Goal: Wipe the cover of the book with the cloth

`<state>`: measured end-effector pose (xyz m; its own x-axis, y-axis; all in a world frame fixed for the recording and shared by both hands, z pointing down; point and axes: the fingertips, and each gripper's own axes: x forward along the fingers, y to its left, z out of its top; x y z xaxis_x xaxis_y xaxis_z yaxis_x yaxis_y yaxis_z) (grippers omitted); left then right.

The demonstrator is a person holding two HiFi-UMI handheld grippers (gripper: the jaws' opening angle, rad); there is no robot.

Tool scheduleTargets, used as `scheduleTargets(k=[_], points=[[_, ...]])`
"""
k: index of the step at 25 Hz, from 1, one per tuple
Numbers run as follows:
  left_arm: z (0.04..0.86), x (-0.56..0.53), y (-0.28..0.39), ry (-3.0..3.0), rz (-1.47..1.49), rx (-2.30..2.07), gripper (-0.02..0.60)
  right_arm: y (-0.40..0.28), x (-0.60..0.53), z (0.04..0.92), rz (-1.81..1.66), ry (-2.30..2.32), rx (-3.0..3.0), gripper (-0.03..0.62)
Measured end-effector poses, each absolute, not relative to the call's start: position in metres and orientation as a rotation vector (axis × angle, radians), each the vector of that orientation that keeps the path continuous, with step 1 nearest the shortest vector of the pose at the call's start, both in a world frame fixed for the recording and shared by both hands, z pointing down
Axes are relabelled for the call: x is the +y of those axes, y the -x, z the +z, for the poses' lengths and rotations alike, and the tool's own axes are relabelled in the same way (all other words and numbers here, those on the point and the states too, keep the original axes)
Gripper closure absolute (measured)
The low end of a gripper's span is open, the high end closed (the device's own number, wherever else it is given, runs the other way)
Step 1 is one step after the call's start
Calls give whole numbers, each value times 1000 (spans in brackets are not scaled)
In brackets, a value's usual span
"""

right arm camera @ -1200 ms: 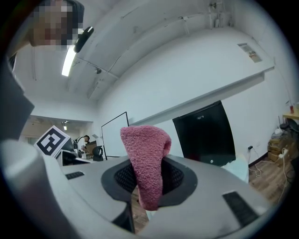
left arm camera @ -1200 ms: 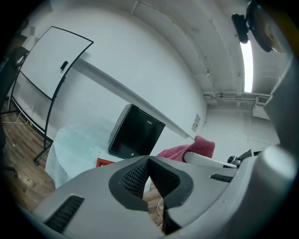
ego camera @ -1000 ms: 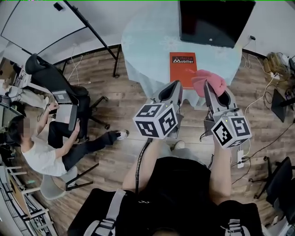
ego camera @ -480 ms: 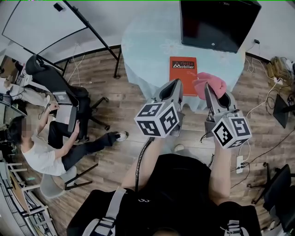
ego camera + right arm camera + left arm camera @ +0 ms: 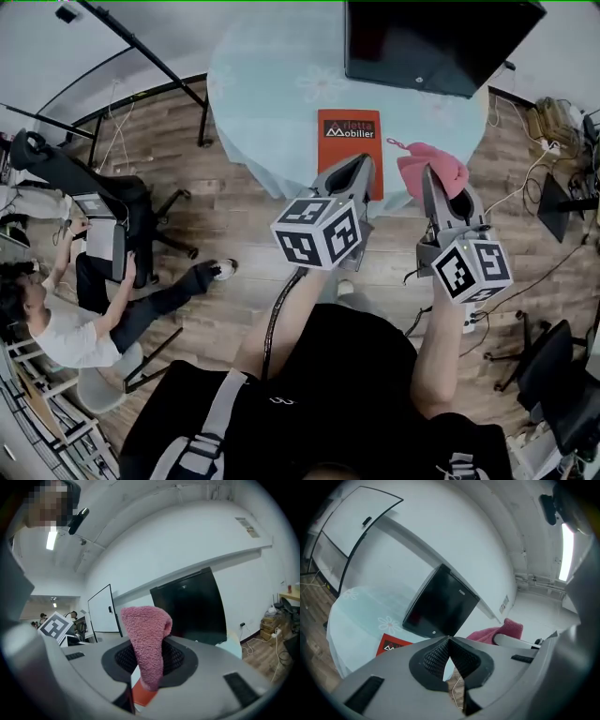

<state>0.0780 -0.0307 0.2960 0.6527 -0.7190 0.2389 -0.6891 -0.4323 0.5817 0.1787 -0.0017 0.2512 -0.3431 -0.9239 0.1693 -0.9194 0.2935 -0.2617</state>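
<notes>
Both grippers have come closer to the round table (image 5: 272,94) than half a second ago, and the book (image 5: 350,148) now lies just ahead of the left gripper (image 5: 360,163) instead of between the two.

From the head view, the orange book lies flat near the table's front edge, in front of a black monitor (image 5: 436,42). The right gripper (image 5: 428,174) holds the pink cloth (image 5: 433,165) bunched above its tips, just right of the book and not touching it. A seated person (image 5: 66,319) is well off to the left.

The left gripper view shows its jaws pressed tip to tip with nothing between them. It looks idle, perhaps ready to steady the book.

The right gripper view shows its jaws clamped on the cloth's lower part, so a loose fold stands up past the tips as a wiping pad. A strip of red cover shows below. Wiping has probably not begun.
</notes>
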Motion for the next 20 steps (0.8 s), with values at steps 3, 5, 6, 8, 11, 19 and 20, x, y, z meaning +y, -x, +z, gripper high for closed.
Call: scheduleTargets(k=[3,5,6,8,11,19,20], points=[[306,-52,-71,-2176,-43,-1104,569,-182,-23,268,-557,1814,2510,505],[310,-64,-69,-2199,-30,-1111,569,-176,-40,276,-570,1810,2539,505],[313,-70,-67,-2198,-32,-1111,569,-173,-49,278,-570,1806,2551,505],[324,-82,-60,-2157,-47,-1107,569,-169,-67,282,-578,1795,2573,505],[346,-100,-45,-2096,-34,-1103,569,-157,-93,293,-612,1778,2605,505],[378,-152,-4,-1981,-75,-1108,569,-93,-148,320,-647,1707,2785,503],[383,-158,2,-1965,-82,-1119,569,-87,-153,323,-648,1705,2800,505]])
